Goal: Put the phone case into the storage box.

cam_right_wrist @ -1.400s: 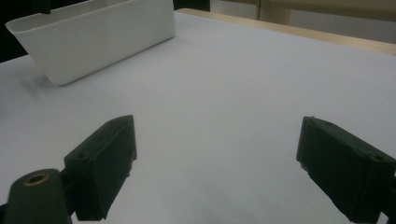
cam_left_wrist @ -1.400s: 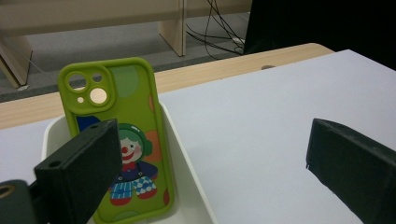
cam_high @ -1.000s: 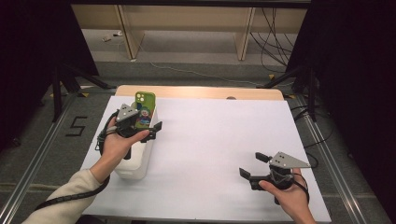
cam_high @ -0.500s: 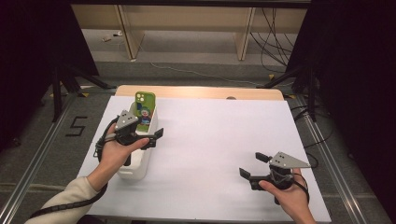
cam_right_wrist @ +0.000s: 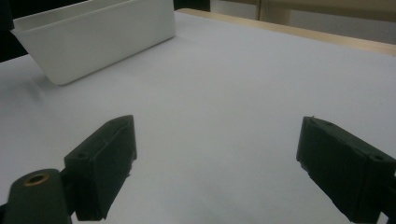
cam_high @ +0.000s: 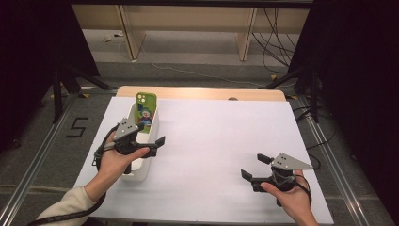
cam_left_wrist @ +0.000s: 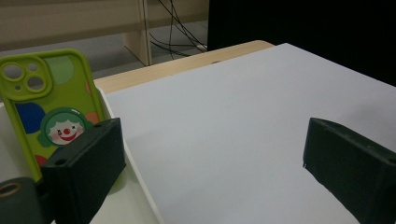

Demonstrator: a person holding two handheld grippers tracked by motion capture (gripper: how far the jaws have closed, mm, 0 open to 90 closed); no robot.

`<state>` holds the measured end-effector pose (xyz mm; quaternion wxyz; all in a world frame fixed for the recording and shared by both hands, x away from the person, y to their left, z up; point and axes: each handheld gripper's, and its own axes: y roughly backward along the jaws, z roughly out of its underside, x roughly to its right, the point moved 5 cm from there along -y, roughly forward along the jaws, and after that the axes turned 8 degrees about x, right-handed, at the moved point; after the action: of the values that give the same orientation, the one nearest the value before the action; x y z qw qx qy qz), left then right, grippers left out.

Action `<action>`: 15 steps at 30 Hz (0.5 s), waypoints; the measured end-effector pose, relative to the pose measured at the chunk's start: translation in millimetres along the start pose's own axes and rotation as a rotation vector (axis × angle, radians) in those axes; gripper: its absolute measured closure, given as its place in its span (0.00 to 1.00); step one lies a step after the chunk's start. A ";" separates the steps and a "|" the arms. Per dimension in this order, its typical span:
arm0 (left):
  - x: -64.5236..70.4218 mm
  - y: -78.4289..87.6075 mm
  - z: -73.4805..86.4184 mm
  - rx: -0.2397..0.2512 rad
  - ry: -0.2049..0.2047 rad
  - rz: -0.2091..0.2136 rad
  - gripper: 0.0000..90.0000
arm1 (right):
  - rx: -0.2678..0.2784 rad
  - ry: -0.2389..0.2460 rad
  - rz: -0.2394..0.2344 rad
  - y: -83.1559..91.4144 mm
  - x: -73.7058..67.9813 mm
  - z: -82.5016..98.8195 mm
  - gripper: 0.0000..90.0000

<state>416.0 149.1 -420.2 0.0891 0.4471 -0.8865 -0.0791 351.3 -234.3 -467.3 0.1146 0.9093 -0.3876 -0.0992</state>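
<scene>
Jaws spread wide and holding nothing, the left gripper [cam_high: 149,140] hovered over the near end of a white bin [cam_high: 151,134] by the table's [cam_high: 226,141] left edge, one jaw above the bin's inside and the other out over the bare tabletop. A green phone case [cam_left_wrist: 49,102] with a clown print stood upright in the bin's far end, leaning on the wall, apparently propped there so that its top edge stays free for a pinch from above. The left gripper looked placed for a reach at the case, though its jaws were short of it and touched neither case nor bin. Toward the near right corner, well apart from the bin, the right gripper [cam_high: 254,167] sat low over the table, jaws equally wide and empty, seemingly parked clear of the work.
</scene>
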 end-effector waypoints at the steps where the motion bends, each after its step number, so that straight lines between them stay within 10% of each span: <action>1: 1.1 0.6 -1.0 0.003 -0.003 0.001 0.06 | 0.000 0.000 0.001 0.0 0.1 0.0 0.15; 15: 13.4 12.4 4.5 -0.002 -0.001 0.032 0.06 | -0.001 0.001 0.001 0.0 0.1 0.1 0.15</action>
<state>397.6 145.9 -420.7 0.0907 0.4326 -0.8935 -0.0789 351.4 -234.4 -467.4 0.1154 0.9091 -0.3880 -0.0987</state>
